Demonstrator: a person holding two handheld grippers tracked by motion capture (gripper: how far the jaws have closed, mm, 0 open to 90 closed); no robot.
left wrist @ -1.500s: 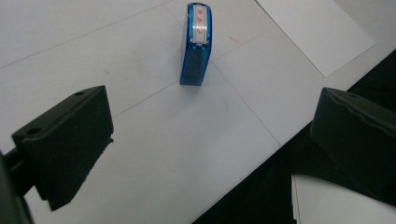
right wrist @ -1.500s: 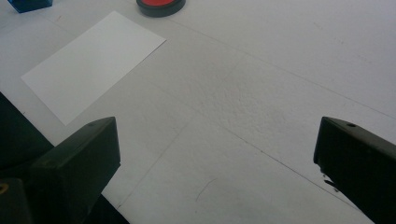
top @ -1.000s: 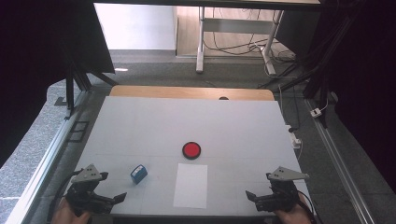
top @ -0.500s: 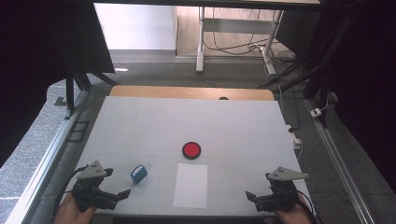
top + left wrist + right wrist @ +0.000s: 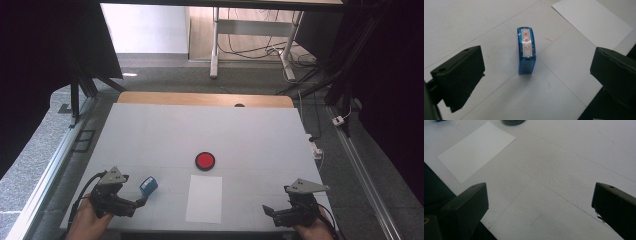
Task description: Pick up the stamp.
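Left claw (image 5: 141, 201) has slid up to the stamp (image 5: 148, 185), wide open, gripping nothing; label characters unreadable. Right claw (image 5: 267, 212) wide open, empty, well right of stamp.

Even, soft daylight from the far window; dark surroundings, gripper views slightly soft.

lab | framed white table (image 5: 150, 130) | black curtains (image 5: 45, 60) | floor cables (image 5: 260, 47)

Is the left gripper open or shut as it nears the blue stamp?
Open. In the left gripper view its two fingers stand wide apart on either side of the blue stamp, touching neither side; the left gripper sits just short of it.
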